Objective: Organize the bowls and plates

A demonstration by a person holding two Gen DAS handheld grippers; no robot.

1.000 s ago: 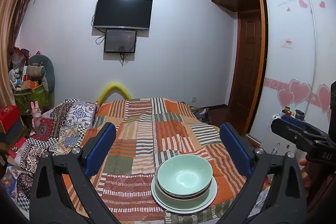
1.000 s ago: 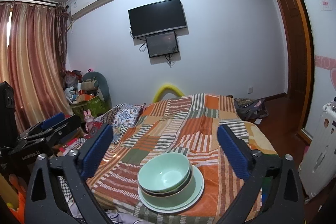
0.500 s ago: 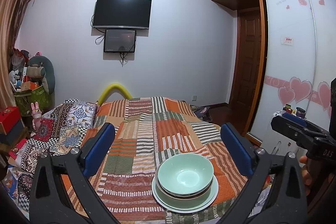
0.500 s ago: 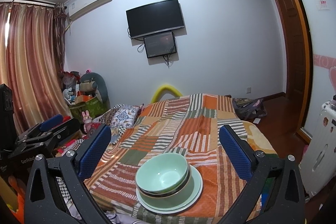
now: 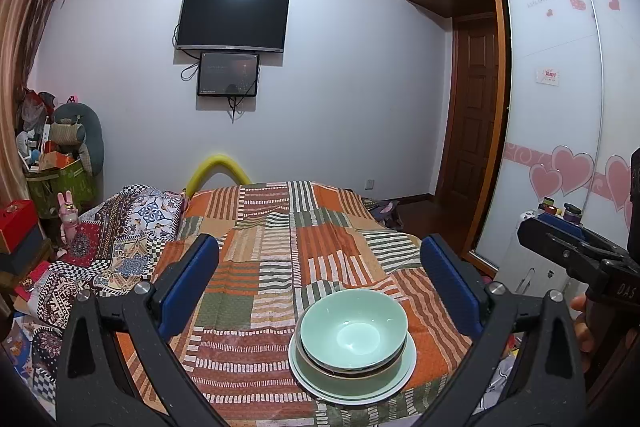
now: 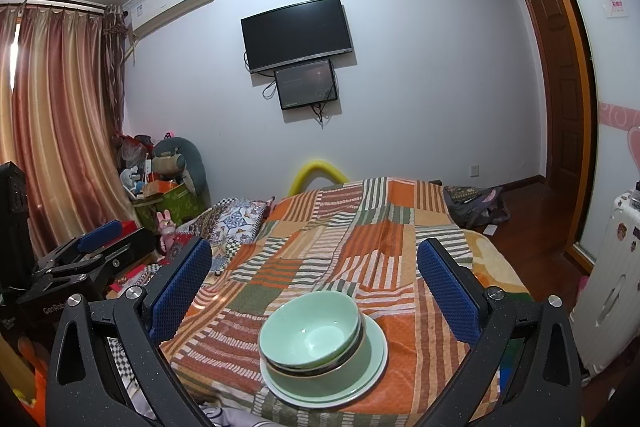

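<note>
A pale green bowl (image 5: 353, 331) sits nested in a second bowl, on green plates (image 5: 394, 375) over a white plate, near the front edge of a bed with a striped patchwork cover (image 5: 280, 247). The stack also shows in the right wrist view, with the bowl (image 6: 309, 331) on the plates (image 6: 368, 355). My left gripper (image 5: 320, 287) is open and empty, held above and behind the stack. My right gripper (image 6: 316, 283) is open and empty, also above the stack. The right gripper appears at the right edge of the left wrist view (image 5: 576, 259), and the left gripper appears at the left of the right wrist view (image 6: 80, 259).
A patterned pillow (image 5: 132, 227) lies at the bed's left. Boxes and toys (image 5: 60, 171) pile by the curtain. A wardrobe with heart stickers (image 5: 560, 147) and a white suitcase (image 6: 612, 287) stand right. A bag (image 6: 476, 203) lies on the floor.
Both grippers have shifted only slightly; the stack sits a touch lower in each view. Nothing was grasped or released.
</note>
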